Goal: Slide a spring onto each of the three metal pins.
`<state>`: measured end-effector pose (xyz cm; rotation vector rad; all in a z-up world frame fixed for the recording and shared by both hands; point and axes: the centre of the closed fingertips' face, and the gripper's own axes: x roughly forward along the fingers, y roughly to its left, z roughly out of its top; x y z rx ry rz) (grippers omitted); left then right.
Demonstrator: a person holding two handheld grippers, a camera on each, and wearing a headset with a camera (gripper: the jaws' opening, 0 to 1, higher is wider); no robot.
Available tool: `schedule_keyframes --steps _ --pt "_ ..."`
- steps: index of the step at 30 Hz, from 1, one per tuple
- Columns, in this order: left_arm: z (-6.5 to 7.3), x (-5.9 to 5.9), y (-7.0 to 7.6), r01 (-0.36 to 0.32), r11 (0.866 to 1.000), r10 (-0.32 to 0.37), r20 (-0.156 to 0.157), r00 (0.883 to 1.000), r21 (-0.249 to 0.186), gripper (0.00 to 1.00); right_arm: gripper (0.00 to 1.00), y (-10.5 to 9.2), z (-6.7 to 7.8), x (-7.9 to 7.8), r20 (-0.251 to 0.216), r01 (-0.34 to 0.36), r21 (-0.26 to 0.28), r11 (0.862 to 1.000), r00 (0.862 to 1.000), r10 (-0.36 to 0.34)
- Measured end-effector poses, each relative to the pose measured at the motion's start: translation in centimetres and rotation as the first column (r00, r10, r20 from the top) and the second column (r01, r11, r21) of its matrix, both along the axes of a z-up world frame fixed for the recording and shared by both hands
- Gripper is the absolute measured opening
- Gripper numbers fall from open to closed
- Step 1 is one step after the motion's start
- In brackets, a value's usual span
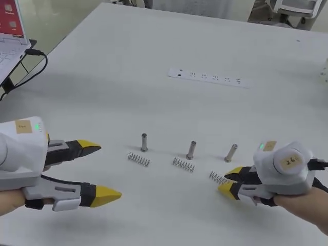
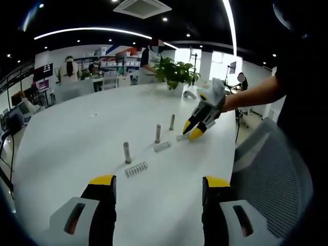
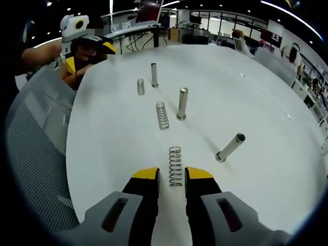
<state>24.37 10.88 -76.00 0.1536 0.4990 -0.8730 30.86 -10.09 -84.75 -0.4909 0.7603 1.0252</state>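
Note:
Three short metal pins stand in a row on the white table: left pin (image 1: 144,142), middle pin (image 1: 191,150), right pin (image 1: 231,152). A small spring lies flat in front of each: left spring (image 1: 139,159), middle spring (image 1: 183,165), right spring (image 1: 218,178). My right gripper (image 1: 229,180) is low at the right spring, open a little. In the right gripper view the near end of that spring (image 3: 175,165) lies between the yellow fingertips (image 3: 146,174) with a gap on each side. My left gripper (image 1: 105,171) hovers wide open to the left of the left spring (image 2: 136,168), holding nothing.
A white power strip (image 1: 209,77) lies farther back on the table (image 1: 102,77). A laptop (image 1: 10,31) with a black cable (image 1: 31,64) sits off the far left corner. A mesh chair (image 3: 41,133) is at the table's near edge. People stand in the background.

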Motion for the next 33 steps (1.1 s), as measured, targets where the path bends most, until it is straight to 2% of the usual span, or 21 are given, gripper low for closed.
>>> schedule_keyframes --steps 18,27,33 --pt "-0.3 -0.24 0.22 -0.005 1.0 0.005 -0.005 1.0 -0.003 0.64 0.12 -0.15 -0.86 -0.19 -0.02 -0.015 -0.032 0.999 1.0 0.014" --pt "-0.29 -0.23 0.24 -0.005 1.0 0.005 -0.008 1.0 -0.003 0.64 0.09 -0.14 -0.78 -0.05 -0.015 -0.02 -0.028 0.999 1.0 0.019" --pt "-0.16 -0.32 -0.17 0.005 1.0 -0.005 -0.005 1.0 -0.006 0.64 0.08 -0.18 -0.02 0.08 -0.006 -0.005 -0.009 1.0 1.0 0.005"
